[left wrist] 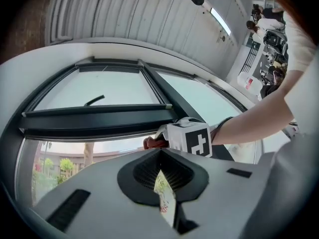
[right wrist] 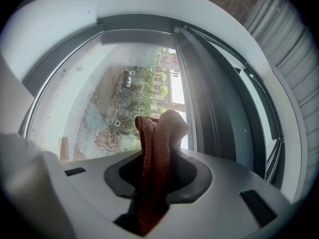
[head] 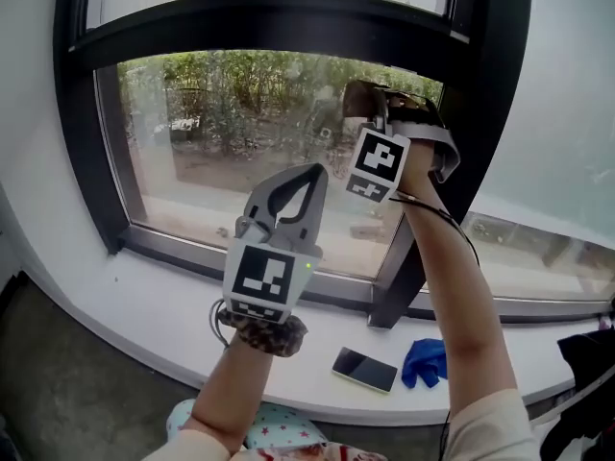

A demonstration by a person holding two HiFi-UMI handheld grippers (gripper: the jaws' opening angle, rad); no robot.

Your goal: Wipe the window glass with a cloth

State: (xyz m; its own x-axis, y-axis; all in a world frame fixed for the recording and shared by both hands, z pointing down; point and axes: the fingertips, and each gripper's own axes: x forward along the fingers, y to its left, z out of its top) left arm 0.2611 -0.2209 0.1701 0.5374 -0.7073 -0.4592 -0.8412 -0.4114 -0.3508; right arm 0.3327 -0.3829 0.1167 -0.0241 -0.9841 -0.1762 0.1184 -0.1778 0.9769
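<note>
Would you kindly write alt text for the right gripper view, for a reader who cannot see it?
The right gripper is shut on a folded reddish-brown cloth, which stands up between its grey jaws in front of the window glass. A dark upright window frame runs to the right of the cloth, and trees and bare ground show through the glass.

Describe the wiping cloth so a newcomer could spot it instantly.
Start at the black-framed window; high in front of its lower pane, next to the slanted black post, is the raised right claw. The cloth is the reddish-brown knit wad pinched in that claw, unlike the crumpled blue item lying on the white sill beside the phone.
</note>
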